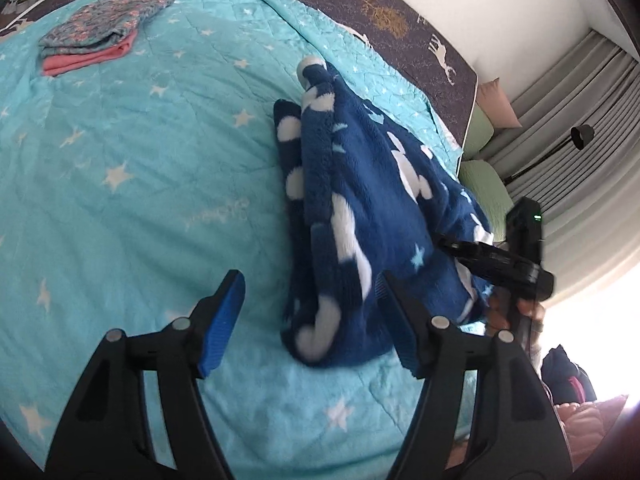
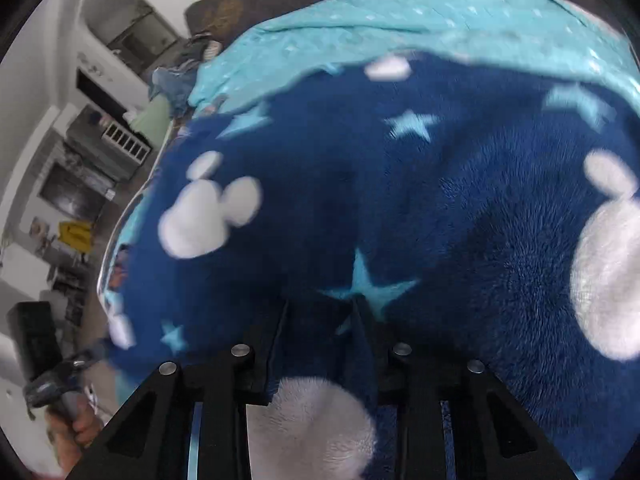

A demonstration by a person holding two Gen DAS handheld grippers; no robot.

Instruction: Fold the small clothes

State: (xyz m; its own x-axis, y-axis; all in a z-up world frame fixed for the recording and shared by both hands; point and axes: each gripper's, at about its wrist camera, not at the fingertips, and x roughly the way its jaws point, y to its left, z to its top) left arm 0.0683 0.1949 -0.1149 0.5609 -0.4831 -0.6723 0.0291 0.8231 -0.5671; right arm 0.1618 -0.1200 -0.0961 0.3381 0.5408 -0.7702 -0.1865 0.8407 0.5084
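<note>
Turquoise star-print bedding [image 1: 132,200] covers the bed, with a folded floral and pink pile [image 1: 96,36] lying well apart at its far side. Nearer, the navy fleece garment [image 1: 360,216] with white mouse heads and pale stars is bunched lengthwise on the cover. The left tool [image 1: 308,320] stands with its blue pads apart just beside the garment's near end, gripping nothing. The right tool [image 2: 320,320] is clamped on a fold of the fleece, though blur makes the exact pinch point hard to place. I judge this a mid-fold: one edge is being carried across. Next, that edge needs laying flat over the rest, then the left tool must take the near end to double it.
</note>
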